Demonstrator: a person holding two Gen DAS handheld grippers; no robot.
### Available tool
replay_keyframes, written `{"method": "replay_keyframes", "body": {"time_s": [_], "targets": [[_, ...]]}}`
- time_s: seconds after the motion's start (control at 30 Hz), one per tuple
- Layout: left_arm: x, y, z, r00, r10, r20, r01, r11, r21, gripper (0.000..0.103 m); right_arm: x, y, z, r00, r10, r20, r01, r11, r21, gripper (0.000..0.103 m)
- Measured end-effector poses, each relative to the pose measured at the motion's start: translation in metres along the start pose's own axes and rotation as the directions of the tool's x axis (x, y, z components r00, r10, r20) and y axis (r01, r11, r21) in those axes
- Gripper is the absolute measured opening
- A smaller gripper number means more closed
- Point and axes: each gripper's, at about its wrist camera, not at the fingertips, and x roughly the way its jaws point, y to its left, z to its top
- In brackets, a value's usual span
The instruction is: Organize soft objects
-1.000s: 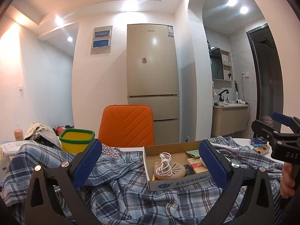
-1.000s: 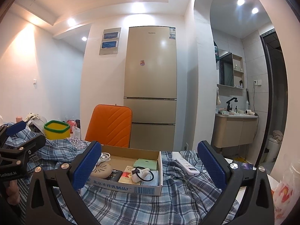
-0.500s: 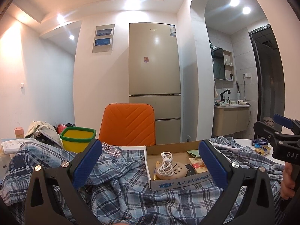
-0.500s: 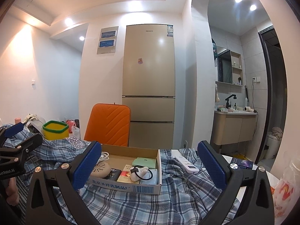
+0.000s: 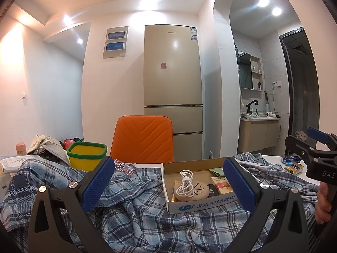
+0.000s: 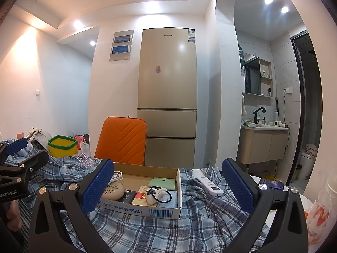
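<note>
A blue plaid cloth [image 5: 137,217] lies rumpled over the table, also spread under my right gripper as the cloth [image 6: 189,227]. On it rests a shallow cardboard box [image 5: 202,205] holding a coiled white cable [image 5: 186,184], a round beige disc and small packets. From the right the same box [image 6: 137,209] shows a black hair tie with a white plush piece [image 6: 157,193]. My left gripper [image 5: 168,184] hovers open before the box, holding nothing. My right gripper [image 6: 167,186] is open too, level with the box. Each gripper shows in the other's view: right [image 5: 316,154], left [image 6: 19,164].
A white remote [image 6: 209,184] lies on the cloth right of the box. A yellow bin with a green rim [image 5: 86,156] and an orange chair back [image 5: 145,141] stand behind the table. Small packets [image 5: 291,164] sit at the far right, a plastic bag [image 6: 318,217] at the right edge.
Both views have drifted only slightly. The grippers stay open and the cloth and box have not moved.
</note>
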Motion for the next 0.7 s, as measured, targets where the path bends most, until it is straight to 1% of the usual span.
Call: {"method": "replay_keyframes", "body": {"time_s": [0.7], "targets": [[0.0025,0.0025,-0.0001,1.0,0.01,-0.005,-0.01,1.0,-0.006,0.103,0.0001,-0.0001,-0.0008,1.0,-0.002,-0.004,0.002,1.0,0.003,0.103]]}}
